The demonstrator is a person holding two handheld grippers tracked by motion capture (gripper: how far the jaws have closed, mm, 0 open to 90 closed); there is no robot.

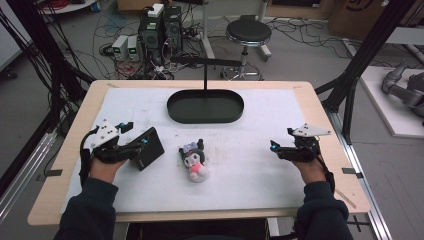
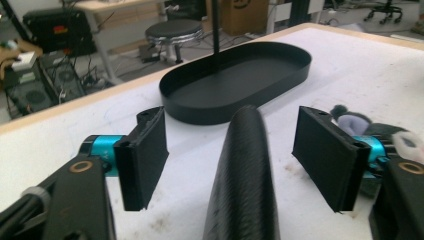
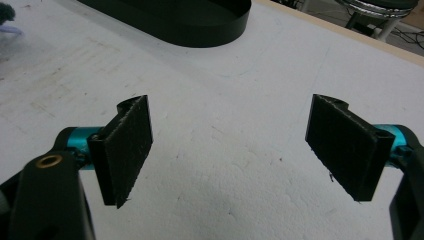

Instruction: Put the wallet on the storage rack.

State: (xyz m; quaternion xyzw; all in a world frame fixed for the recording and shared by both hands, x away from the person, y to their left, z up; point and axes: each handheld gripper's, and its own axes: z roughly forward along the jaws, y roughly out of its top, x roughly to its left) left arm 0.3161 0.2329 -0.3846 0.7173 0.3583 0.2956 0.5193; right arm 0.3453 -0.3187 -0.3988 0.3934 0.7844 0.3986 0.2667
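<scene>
A black flat case stands on edge on the white mat at the left. My left gripper straddles it with both jaws wide. In the left gripper view the case rises between the pads with a gap on each side, so nothing presses on it. My left gripper is open. A small plush toy with a dark head and pink body lies at the mat's middle. My right gripper hovers at the right, open, with only bare mat between its jaws.
A black oval tray with an upright post stands at the back middle of the mat, also seen as the tray ahead of the left jaws. The plush toy sits just past the left gripper's right jaw. The wooden table edge frames the mat.
</scene>
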